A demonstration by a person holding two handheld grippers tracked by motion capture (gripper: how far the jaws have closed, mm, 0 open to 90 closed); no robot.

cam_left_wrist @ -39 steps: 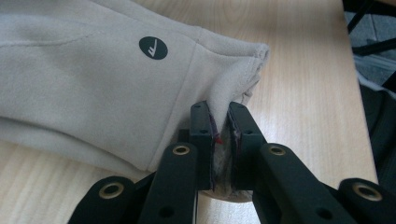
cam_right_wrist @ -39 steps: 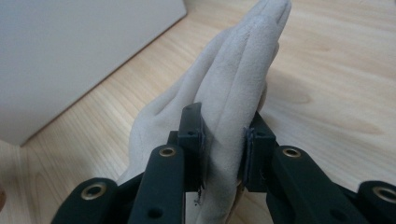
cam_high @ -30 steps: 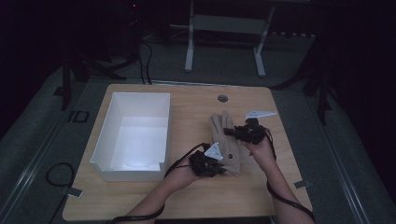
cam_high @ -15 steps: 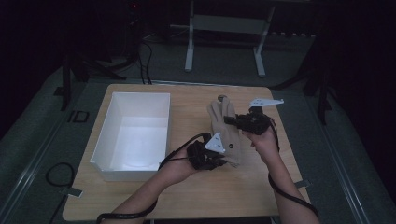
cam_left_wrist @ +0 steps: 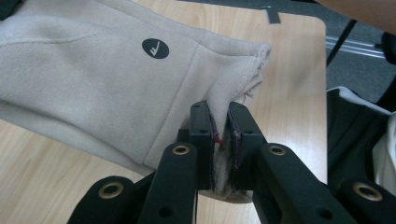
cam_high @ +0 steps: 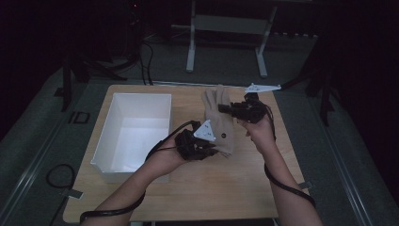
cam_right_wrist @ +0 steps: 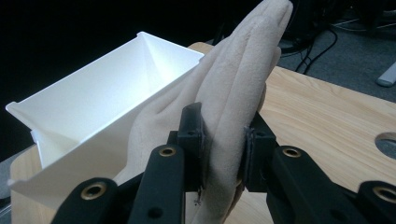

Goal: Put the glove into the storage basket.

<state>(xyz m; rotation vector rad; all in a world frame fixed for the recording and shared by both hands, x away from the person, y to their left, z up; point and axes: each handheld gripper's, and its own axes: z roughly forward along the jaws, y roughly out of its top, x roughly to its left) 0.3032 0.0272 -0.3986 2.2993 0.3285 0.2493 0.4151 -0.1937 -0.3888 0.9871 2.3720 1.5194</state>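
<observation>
Here, a soft beige fleece glove (cam_high: 220, 120) with a small round black badge hangs in the air above the wooden bench (cam_high: 226, 188), held by both grippers. It is over the right half of the bench, nearer the far edge than the near edge. Its fingers point toward the far edge and its cuff points toward the near edge.

The left gripper (cam_left_wrist: 220, 140) is pressed tight on the cuff end of the glove. In the left gripper view, the cloth is bunched up thin between the two black jaws. The round badge sits just beyond the jaws on the flat side of the glove.

The right gripper (cam_right_wrist: 224, 144) pinches the finger end of the glove. In the right gripper view, the thick cloth fills the space between the jaws, and the glove fingers rise up past them.

A white open box (cam_high: 136, 132) with tall sides sits on the left half of the bench. The glove is just beside the box, at its right, but does not touch it.
</observation>
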